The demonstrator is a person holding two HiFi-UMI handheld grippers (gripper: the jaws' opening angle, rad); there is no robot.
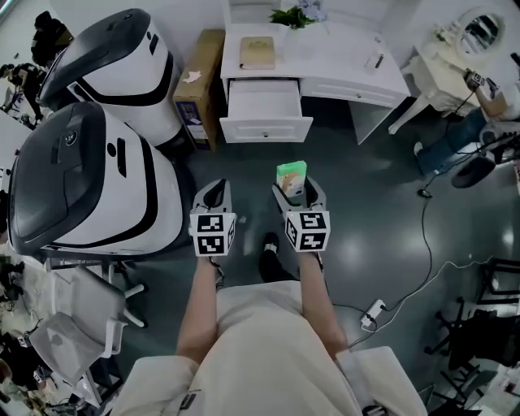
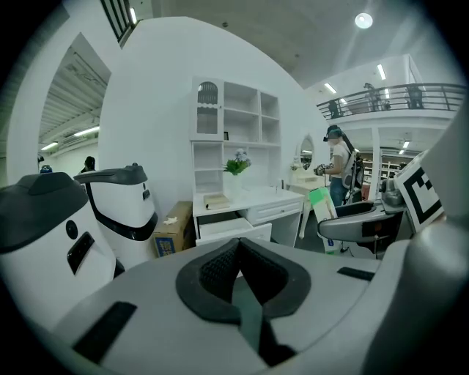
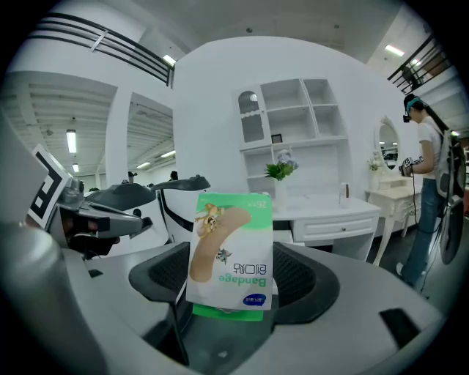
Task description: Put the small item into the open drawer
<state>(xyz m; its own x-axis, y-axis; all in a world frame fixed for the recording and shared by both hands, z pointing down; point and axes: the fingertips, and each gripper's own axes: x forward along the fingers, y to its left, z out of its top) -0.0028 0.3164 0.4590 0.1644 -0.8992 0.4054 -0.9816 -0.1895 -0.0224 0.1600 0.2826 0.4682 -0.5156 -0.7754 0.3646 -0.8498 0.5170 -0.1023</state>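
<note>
right hand-held gripper (image 1: 298, 192) clamped on box (image 1: 291, 173) | left hand-held gripper (image 1: 213, 193) closed, empty | drawer (image 1: 264, 102) open, well ahead | tip: I'd step closer, keep box upright, let go low inside

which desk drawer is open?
The left drawer, below the tan book: pulled out, white inside showing. The right drawer sits flush with the desk front.

White desk (image 1: 341, 58) bears book (image 1: 257, 53), plant (image 1: 291, 16), perhaps remote (image 1: 374, 61).

Green-and-white bandage box (image 3: 231, 249), white drawer (image 1: 264, 101), brown cardboard carton (image 1: 199, 85), grey floor (image 1: 382, 227)
</note>
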